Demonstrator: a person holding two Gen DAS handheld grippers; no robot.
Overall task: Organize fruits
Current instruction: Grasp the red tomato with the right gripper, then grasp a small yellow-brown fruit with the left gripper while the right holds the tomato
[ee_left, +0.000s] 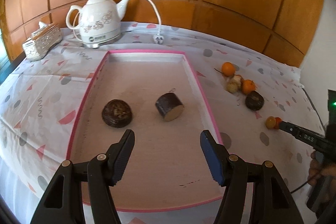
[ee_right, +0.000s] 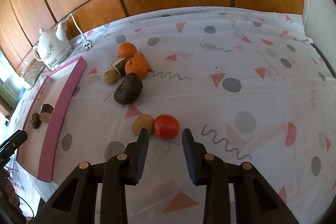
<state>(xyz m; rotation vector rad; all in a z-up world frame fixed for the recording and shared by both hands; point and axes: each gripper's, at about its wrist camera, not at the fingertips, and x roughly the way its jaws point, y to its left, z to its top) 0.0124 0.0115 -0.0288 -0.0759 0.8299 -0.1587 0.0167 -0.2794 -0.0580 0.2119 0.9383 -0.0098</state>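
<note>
1. Risk, red tomato (ee_right: 166, 127): round, on smooth cloth, touching the yellow fruit (ee_right: 142, 123) at its 9 o'clock. Likely to roll or skid off if pinched off-centre.
2. Risk, neighbour: left pad of the right tongs (ee_right: 165, 136) overlapping the yellow fruit's near edge in view. Likely to be nudged or caught together with the tomato.
3. Risk, pink tray (ee_left: 211, 106): raised rim between the loose fruit and the tray floor. Low carry likely to clip it.
4. Right tongs: partly apart, empty, tips just short of the tomato at 6 o'clock; contact with the yellow fruit not determinable.
5. Left tongs (ee_left: 167, 139): well apart, empty, touching nothing, hovering over the near half of the tray.
6. In tray: dark round fruit (ee_left: 117, 115) at 11 o'clock of the left tongs, dark cut piece (ee_left: 169, 106) at 12 o'clock.
7. On table (ee_right: 241, 56), outside tray: oranges (ee_right: 136, 67), dark avocado-like fruit (ee_right: 128, 89), further small pieces, clustered at 11 o'clock of the right tongs.
</note>
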